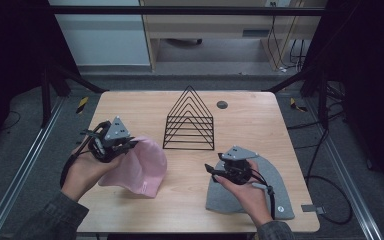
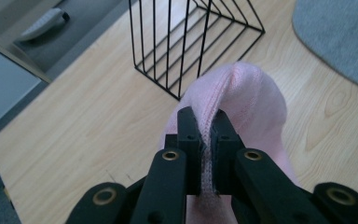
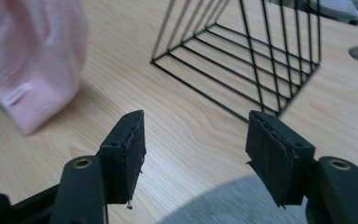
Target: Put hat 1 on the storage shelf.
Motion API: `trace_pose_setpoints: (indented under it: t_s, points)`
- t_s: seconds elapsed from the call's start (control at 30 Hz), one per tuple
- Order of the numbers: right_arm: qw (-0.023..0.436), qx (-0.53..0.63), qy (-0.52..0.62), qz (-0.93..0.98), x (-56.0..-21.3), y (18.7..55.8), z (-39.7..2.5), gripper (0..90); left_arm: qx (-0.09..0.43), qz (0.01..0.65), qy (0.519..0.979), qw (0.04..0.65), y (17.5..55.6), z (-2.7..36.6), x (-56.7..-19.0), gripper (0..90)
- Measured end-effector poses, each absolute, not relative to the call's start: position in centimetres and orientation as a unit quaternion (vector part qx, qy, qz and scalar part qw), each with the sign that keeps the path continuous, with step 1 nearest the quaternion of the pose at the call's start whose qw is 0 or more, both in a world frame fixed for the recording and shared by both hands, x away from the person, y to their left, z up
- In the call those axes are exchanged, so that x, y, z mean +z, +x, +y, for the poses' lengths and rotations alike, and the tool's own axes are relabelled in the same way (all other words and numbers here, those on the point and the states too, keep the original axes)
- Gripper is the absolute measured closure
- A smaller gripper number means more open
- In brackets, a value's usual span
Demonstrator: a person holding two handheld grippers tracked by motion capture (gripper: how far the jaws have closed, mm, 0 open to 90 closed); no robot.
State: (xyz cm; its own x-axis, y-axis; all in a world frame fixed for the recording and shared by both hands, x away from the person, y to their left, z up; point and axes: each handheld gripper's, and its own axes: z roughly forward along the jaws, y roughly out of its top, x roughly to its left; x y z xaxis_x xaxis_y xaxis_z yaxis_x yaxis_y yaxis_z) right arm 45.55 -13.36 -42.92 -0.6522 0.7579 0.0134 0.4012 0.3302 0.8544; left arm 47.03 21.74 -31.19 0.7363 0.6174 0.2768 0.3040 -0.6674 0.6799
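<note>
Gripping a fold of the pink knitted hat (image 1: 139, 169), the left gripper (image 1: 130, 145) has its two black jaws clenched on the fabric's ribbed edge, seen close up in the left gripper view (image 2: 207, 154). The hat sits at the left front of the wooden table (image 1: 260, 120), partly lifted, with its lower part seemingly resting on the wood, though the high view is too dim to be sure. The right gripper (image 1: 211, 169) hovers above the grey hat (image 1: 275, 185), which lies flat at the right front; its jaws stand wide apart and hold nothing, as the right gripper view (image 3: 196, 154) makes plain. A black wire rack (image 1: 190, 122), shaped like a tent, stands behind and between the two hats.

To do this step well, the left grip should stay firm on the doubled edge so the soft knit does not slip out. Lifting slowly would let the hat hang free before it moves toward the rack. The released right gripper could take the opposite rim to spread the opening.
</note>
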Motion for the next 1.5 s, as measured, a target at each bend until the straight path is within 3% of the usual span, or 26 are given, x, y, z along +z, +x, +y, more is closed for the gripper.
trace_pose_setpoints:
  t_s: [0.27, 0.7, 0.8, 0.83, 0.87, 0.97, 1.5]
  points:
    - [0.170, 0.462, 0.332, 0.804, -41.4, 45.5, -9.2, 40.2, 0.261, 0.261, 0.867, 0.334, 47.5, 20.8, -27.6, 85.3]
    - [0.128, 0.467, 0.296, 0.823, -42.2, 45.6, -4.2, 41.4, 0.260, 0.233, 0.857, 0.379, 46.5, 18.3, -23.5, 85.2]
    - [0.124, 0.473, 0.295, 0.821, -42.3, 45.7, -4.0, 47.7, 0.255, 0.232, 0.854, 0.388, 46.2, 18.1, -23.2, 85.2]
    - [0.120, 0.484, 0.286, 0.818, -42.2, 45.7, -4.0, 65.3, 0.256, 0.232, 0.854, 0.390, 46.1, 18.1, -23.3, 85.2]
    - [0.120, 0.484, 0.286, 0.818, -42.2, 45.7, -4.0, 65.3, 0.257, 0.232, 0.854, 0.389, 46.1, 18.1, -23.3, 85.2]
    - [0.115, 0.491, 0.278, 0.818, -41.8, 45.6, -4.3, 79.7, 0.256, 0.239, 0.854, 0.385, 46.4, 18.5, -23.6, 85.1]
    - [0.133, 0.438, 0.241, 0.855, -37.8, 46.8, -7.5, 82.8, 0.223, 0.275, 0.841, 0.410, 49.3, 19.8, -25.6, 84.5]
